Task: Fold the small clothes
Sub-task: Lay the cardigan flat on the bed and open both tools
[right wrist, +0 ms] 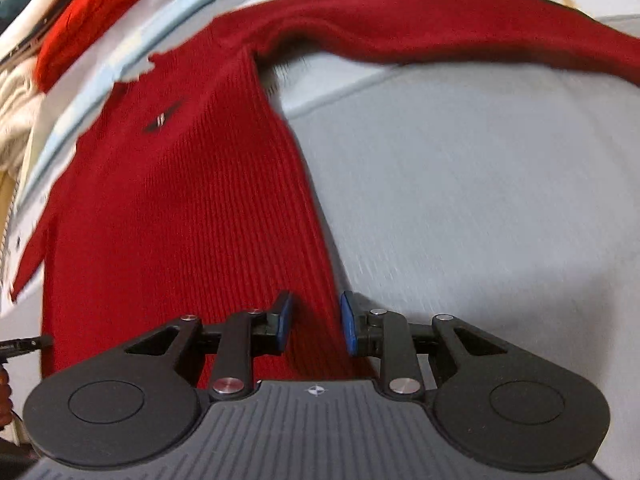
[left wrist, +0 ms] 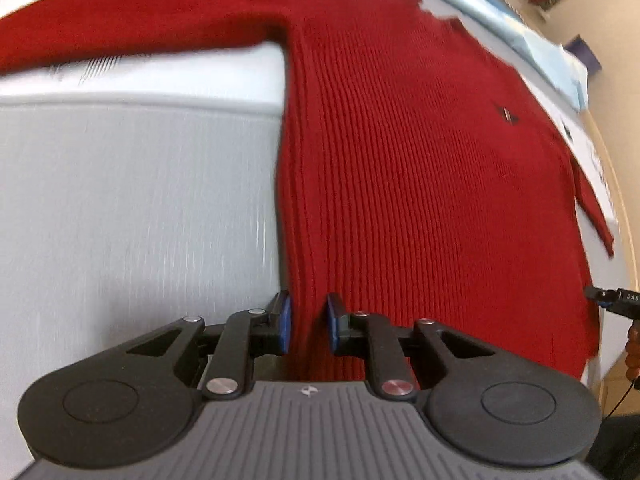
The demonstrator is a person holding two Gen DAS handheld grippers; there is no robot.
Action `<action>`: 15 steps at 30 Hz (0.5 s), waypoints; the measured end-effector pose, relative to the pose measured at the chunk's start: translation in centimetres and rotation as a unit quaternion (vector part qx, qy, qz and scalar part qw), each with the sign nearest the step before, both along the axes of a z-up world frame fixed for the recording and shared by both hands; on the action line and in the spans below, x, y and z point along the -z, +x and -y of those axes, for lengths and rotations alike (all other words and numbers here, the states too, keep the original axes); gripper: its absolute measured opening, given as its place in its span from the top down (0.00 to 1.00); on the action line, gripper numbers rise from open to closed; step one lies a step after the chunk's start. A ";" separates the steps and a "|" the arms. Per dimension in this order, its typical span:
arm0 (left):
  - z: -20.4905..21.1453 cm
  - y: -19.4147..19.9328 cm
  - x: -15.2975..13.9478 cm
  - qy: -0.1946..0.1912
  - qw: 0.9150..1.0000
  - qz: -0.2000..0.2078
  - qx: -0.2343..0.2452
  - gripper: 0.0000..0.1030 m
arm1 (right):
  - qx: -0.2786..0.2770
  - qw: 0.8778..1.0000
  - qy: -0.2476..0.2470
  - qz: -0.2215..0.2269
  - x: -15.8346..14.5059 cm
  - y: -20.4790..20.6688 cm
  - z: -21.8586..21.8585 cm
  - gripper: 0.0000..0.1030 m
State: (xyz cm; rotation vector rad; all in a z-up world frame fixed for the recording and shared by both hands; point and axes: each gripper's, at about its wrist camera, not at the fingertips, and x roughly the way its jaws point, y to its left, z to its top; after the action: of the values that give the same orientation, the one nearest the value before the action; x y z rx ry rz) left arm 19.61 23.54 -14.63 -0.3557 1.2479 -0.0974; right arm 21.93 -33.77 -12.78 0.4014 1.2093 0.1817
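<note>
From your left wrist camera, the red sweater [left wrist: 400, 140] lies flat on the pale bed cover [left wrist: 140, 200], front side up, with one sleeve [left wrist: 140, 20] stretched far out to the left. Your left gripper [left wrist: 309, 322] sits over the sweater's bottom left edge. Its blue pads have a narrow gap and nothing is pinched between them. The tip of your other gripper [left wrist: 616, 302] peeks in at the right edge.

From your right wrist camera, your right gripper [right wrist: 316, 322] hangs over the sweater's [right wrist: 180, 200] bottom right edge. Its pads are a bit apart and hold nothing. The other sleeve [right wrist: 440, 20] reaches off to the right. A pile of clothes [right wrist: 60, 20] sits beyond the sweater at the top left.
</note>
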 end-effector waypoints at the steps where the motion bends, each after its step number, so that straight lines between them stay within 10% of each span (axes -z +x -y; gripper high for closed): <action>1: 0.2 -1.1 0.0 0.002 1.000 -0.003 0.002 0.81 | 0.001 1.000 -0.002 -0.004 0.0 -1.1 0.3 0.73; 9: 2.0 -7.8 -1.1 0.047 0.998 -0.045 0.011 0.85 | 0.006 1.000 -0.006 -0.015 -0.7 -7.5 1.1 0.88; 15: 1.0 -12.2 -5.9 0.063 0.997 0.031 -0.037 0.94 | 0.045 0.997 0.040 0.048 -5.3 -9.9 2.1 0.90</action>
State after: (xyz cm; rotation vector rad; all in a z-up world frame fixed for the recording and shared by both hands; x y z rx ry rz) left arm 7.40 22.49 -8.70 -0.2870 1.1726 0.0333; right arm 12.00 -35.90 -7.46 0.5116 1.0901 0.1699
